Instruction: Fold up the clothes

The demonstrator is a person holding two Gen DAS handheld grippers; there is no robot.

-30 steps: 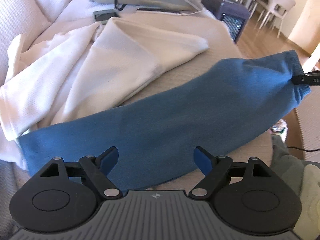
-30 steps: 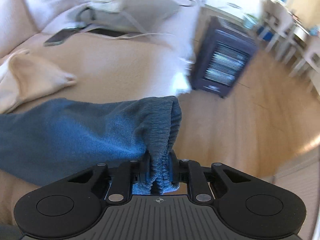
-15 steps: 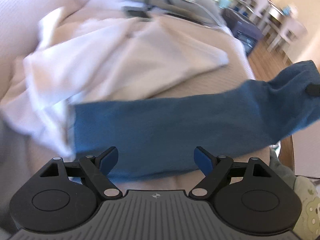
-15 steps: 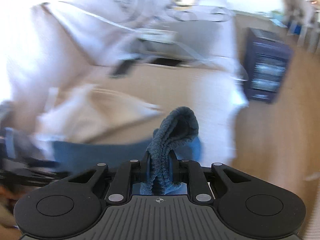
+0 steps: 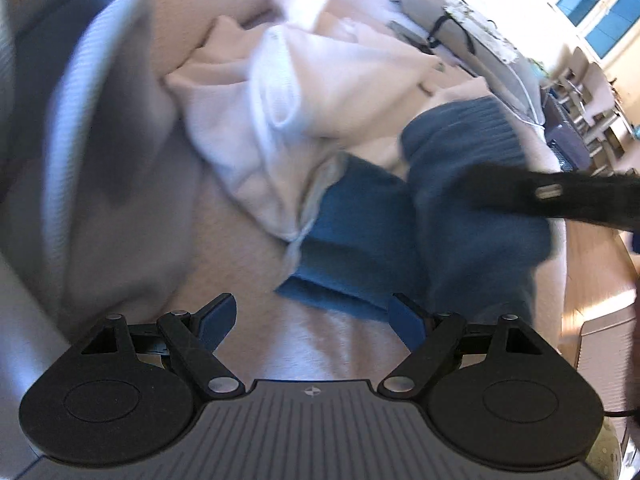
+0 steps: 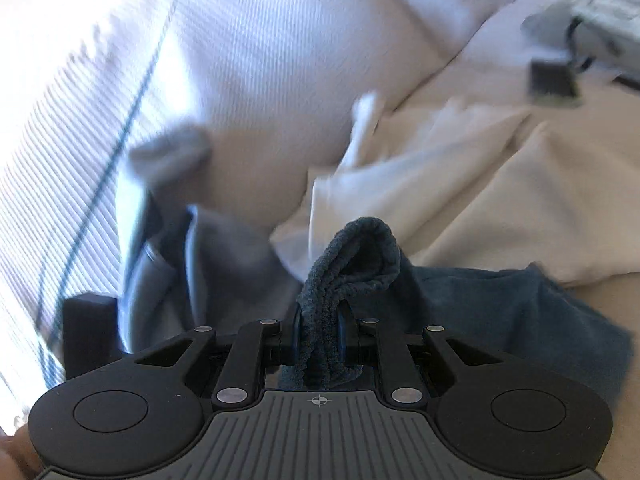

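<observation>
1. Pinching the ribbed cuff (image 6: 352,268) of the blue garment (image 6: 520,312), the right claw (image 6: 318,332) has its jaws drawn narrow, with the thick knit bunched between the pads and a loop of it standing up above them. That end is held off the bed so it can be carried over the rest of the cloth, which looks like a fold in the making.
2. Beside it, the left claw (image 5: 310,320) stands wide and holds nothing; its blue pads (image 5: 216,316) hover just above the bed cover (image 5: 256,320), near the garment's lower edge, probably ready to pin or square that edge.
3. From the left wrist view, the blue garment (image 5: 360,232) lies doubled on the bed, its raised part draped under the dark body of the right claw (image 5: 552,196).
4. Further out, a cream garment (image 5: 320,92) sits rumpled just behind the blue one, overlapping its edge, likely waiting its turn.
5. A grey cloth (image 5: 80,120) lies at the left, blurred.
6. Beyond are a bag (image 5: 460,28), chairs and bright windows.
</observation>
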